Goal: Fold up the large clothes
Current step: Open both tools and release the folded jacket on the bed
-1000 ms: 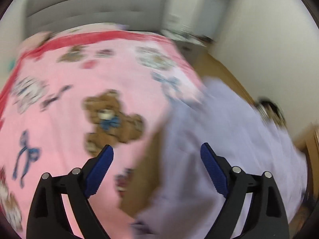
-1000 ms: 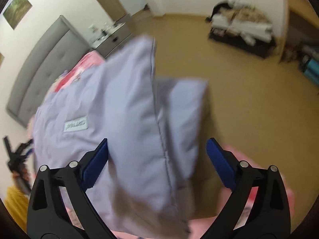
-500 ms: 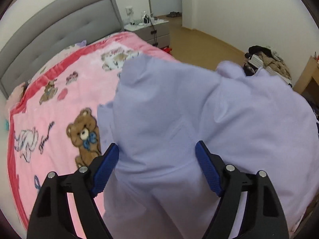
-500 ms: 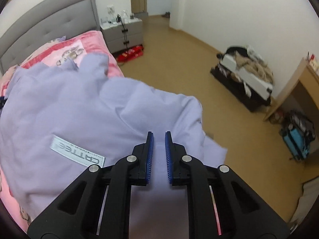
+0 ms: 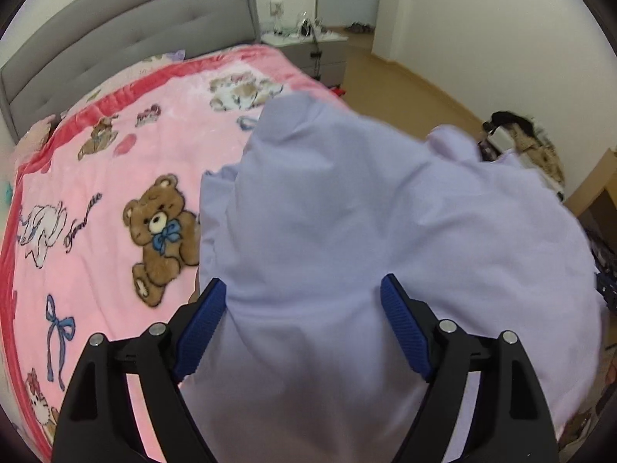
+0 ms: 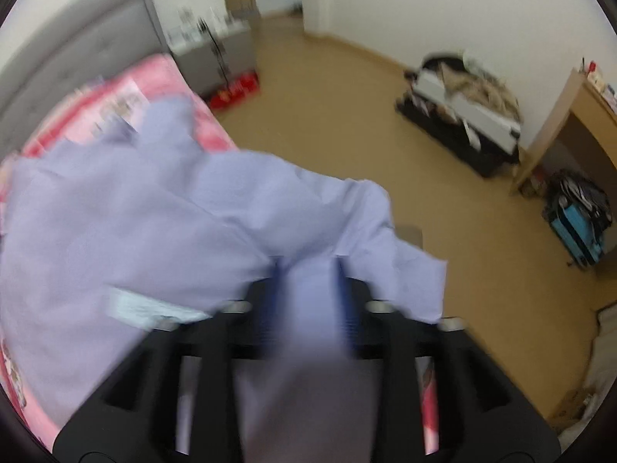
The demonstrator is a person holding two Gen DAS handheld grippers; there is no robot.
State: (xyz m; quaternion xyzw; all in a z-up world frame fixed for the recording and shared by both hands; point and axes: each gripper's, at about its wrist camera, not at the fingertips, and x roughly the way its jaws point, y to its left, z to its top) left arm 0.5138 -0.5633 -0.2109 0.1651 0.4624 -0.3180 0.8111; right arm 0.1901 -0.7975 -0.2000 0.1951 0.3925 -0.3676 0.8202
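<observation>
Still early. Left wrist view: lilac garment (image 5: 366, 200) heaped unfolded at edge of pink blanket (image 5: 96, 193) on bed, part overhanging floor side; left gripper (image 5: 304, 308) spread wide, cloth bulging between pads, not pinched. Right wrist view, blurred: right gripper (image 6: 308, 289) just been opening, cloth between pads; pinching or not, cannot tell. Spreading flat and every fold remain.

**Lighting and image quality**

We see even, soft indoor light with no glare and only faint shadows. Both fisheye views bend straight lines and vignette to black at the corners. We find the left view mostly sharp; motion blur smears the whole right view.
</observation>
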